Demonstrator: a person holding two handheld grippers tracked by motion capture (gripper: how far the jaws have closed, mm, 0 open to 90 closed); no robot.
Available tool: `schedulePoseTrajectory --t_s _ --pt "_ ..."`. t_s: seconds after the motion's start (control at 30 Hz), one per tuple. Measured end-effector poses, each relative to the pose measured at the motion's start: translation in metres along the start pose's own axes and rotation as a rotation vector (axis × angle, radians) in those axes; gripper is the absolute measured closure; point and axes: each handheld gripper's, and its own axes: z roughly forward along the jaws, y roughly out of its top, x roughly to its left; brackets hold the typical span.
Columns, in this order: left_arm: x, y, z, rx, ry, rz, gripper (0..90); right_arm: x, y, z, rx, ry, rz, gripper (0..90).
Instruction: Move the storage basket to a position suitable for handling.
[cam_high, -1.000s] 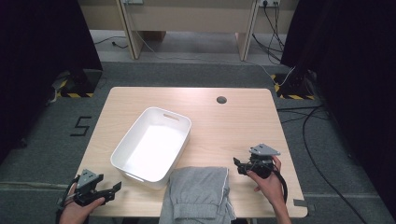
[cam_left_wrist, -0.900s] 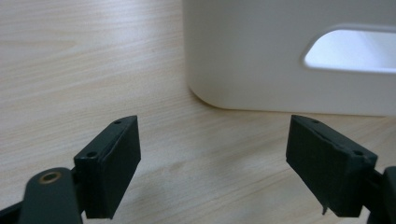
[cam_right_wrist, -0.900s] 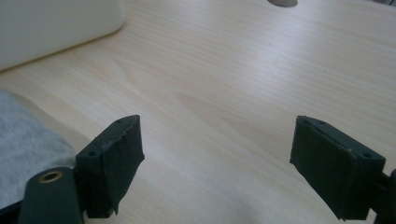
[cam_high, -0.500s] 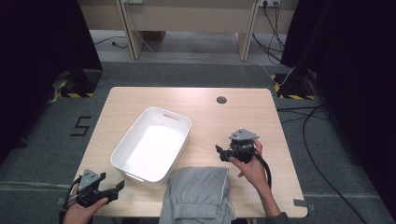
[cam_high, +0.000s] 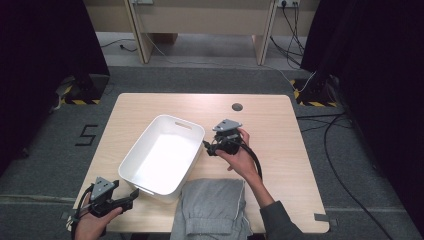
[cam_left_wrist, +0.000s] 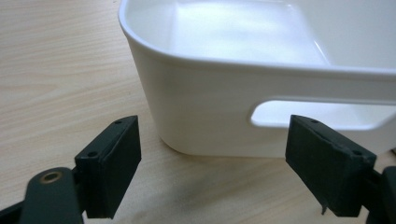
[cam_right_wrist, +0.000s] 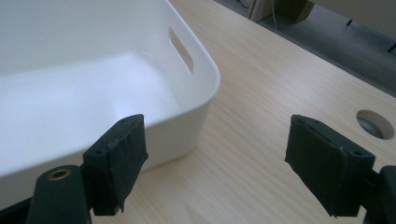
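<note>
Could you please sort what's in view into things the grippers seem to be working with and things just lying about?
Likely in play: white bin, left gripper, right gripper, folded grey garment.

Lying about: floor cables, table's cable hole.

Before me, a light wooden table (cam_high: 280, 150) carries a white rectangular plastic bin (cam_high: 182, 125), set slantwise left of centre. A folded grey fabric garment (cam_high: 212, 205) lies at the near edge, just beside the bin. I see a small round hole (cam_high: 237, 107) near the far edge.
</note>
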Motion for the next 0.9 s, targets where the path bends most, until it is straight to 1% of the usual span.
schedulePoseTrajectory --t_s 0.07,0.1,0.13,0.17,0.2,0.23,0.33,0.43,0.47,0.53,0.57,0.6,0.63,0.67,0.7,0.73,0.77,0.8,0.87,0.9 --pt "0.001 0.002 0.002 -0.005 0.007 -0.001 18.0 0.004 0.006 0.009 0.016 0.009 0.018 21.2" --pt "0.001 0.004 0.003 -0.007 0.009 -0.003 18.0 0.004 0.008 0.014 0.013 0.012 -0.001 21.2" --pt "0.001 0.005 0.004 -0.003 0.013 0.002 18.1 0.005 0.010 0.018 0.016 0.014 0.010 21.5" --pt "0.001 0.005 0.004 -0.003 0.013 0.002 18.0 0.005 0.010 0.018 0.016 0.014 0.010 21.5" --pt "0.002 0.008 0.007 0.004 0.026 0.015 16.6 0.005 0.012 0.025 0.033 0.005 -0.004 21.7" --pt "0.002 0.010 0.008 0.004 0.031 0.018 17.2 0.005 0.011 0.028 0.039 -0.005 -0.007 21.7" --pt "0.004 0.014 0.013 0.005 0.046 0.020 17.7 0.002 0.008 0.031 0.033 0.002 0.022 22.5" --pt "0.005 0.017 0.018 0.008 0.055 0.016 17.8 0.000 0.006 0.031 0.033 0.001 0.027 22.6" --pt "0.005 0.022 0.023 0.014 0.058 0.016 18.5 -0.001 0.004 0.029 0.032 -0.004 0.036 22.7" --pt "0.006 0.026 0.029 0.017 0.065 0.017 18.5 -0.003 0.002 0.027 0.032 -0.010 0.032 22.9" --pt "0.006 0.026 0.029 0.017 0.065 0.017 18.6 -0.003 0.002 0.027 0.032 -0.010 0.032 22.9" --pt "0.006 0.032 0.037 0.020 0.060 0.011 19.1 -0.006 -0.002 0.024 0.035 -0.016 0.042 23.0" --pt "0.006 0.032 0.037 0.020 0.060 0.011 19.4 -0.006 -0.002 0.024 0.035 -0.016 0.042 23.0" --pt "0.007 0.038 0.045 0.022 0.060 0.007 19.4 -0.010 -0.006 0.022 0.030 -0.016 0.055 23.4" --pt "0.007 0.038 0.045 0.022 0.060 0.007 19.5 -0.010 -0.006 0.022 0.030 -0.016 0.055 23.4" --pt "0.007 0.041 0.050 0.022 0.059 0.004 19.6 -0.013 -0.010 0.019 0.029 -0.022 0.055 23.4" --pt "0.008 0.044 0.054 0.024 0.059 0.002 19.6 -0.013 -0.010 0.019 0.029 -0.022 0.055 23.4" --pt "0.008 0.050 0.062 0.032 0.065 0.003 19.8 -0.017 -0.014 0.016 0.024 -0.028 0.075 24.0" --pt "0.006 0.057 0.071 0.036 0.068 0.008 21.1 -0.019 -0.018 0.012 0.021 -0.029 0.086 23.5" --pt "0.006 0.057 0.071 0.036 0.068 0.008 21.9 -0.019 -0.018 0.012 0.021 -0.029 0.086 23.5"
